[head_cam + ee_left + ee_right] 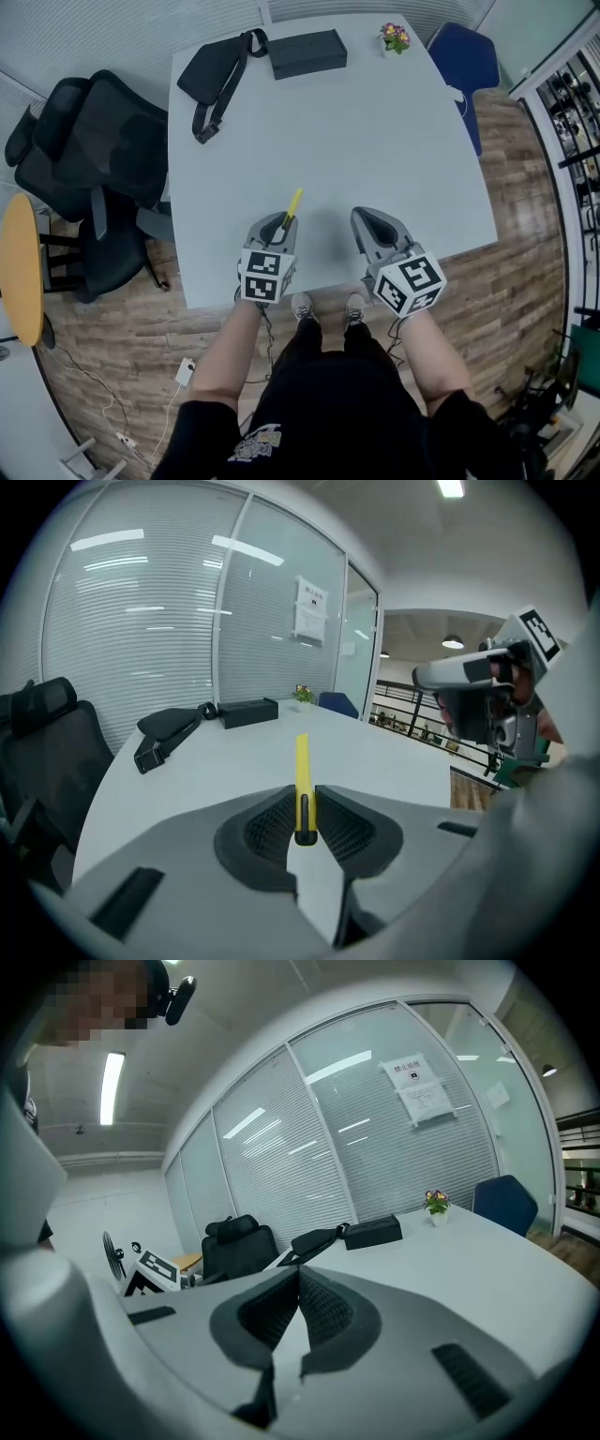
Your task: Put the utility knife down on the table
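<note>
The left hand-held gripper (279, 225) pinches the utility knife (293, 203) by its rear end, its long axis pointing away from the person over the surface (375, 141). The right hand-held gripper (372, 223) is pressed together.

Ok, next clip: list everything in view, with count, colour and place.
table: one, white, centre
utility knife: one, yellow, held by the left gripper
sling bag: one, black, table's far left corner
flat case: one, black, table's far edge
flower pot: one, white, far right corner
chair: one, blue, beyond that corner
office chairs: seemingly two, black, left of the table
round table: one, yellow, far left
left gripper: one, grey, shut on the utility knife
right gripper: one, grey, shut, empty
</note>
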Demonstrator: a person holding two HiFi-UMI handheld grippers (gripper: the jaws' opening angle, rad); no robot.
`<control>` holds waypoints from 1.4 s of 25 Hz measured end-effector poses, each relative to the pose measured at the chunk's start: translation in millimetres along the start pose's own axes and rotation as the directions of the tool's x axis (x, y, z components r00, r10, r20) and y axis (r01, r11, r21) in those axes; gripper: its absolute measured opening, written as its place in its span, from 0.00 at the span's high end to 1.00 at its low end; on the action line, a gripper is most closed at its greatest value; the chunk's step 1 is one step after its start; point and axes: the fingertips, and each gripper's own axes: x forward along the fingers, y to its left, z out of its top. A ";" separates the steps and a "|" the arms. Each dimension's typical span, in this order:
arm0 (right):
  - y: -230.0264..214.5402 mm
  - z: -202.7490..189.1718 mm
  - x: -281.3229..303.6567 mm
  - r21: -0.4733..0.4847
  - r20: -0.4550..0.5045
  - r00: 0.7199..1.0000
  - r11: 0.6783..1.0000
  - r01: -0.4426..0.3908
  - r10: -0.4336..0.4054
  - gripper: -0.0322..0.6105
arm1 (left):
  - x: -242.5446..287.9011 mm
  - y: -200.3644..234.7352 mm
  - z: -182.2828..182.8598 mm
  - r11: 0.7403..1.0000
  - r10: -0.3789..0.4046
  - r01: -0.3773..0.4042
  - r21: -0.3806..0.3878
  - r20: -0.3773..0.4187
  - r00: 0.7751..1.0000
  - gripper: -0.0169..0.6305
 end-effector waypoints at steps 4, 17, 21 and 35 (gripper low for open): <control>2.5 -7.6 4.7 0.011 -0.015 1.000 1.000 0.011 -0.011 0.95 | 17.1 9.3 -31.9 1.000 0.004 -0.004 -0.002 -0.104 0.995 0.87; 5.5 -35.3 6.5 0.035 -0.066 0.997 0.999 0.041 -0.038 0.94 | 46.2 22.5 -105.5 1.000 0.003 0.001 0.013 -0.293 0.956 0.87; 7.4 -44.3 8.8 0.045 -0.079 0.996 0.998 0.043 -0.039 0.95 | 48.4 23.4 -112.8 1.000 0.001 0.006 0.023 -0.311 0.950 0.87; 12.5 -56.9 10.4 0.068 -0.102 0.994 0.997 0.039 -0.032 0.94 | 54.3 22.4 -129.1 0.997 0.010 0.019 0.073 -0.380 0.925 0.87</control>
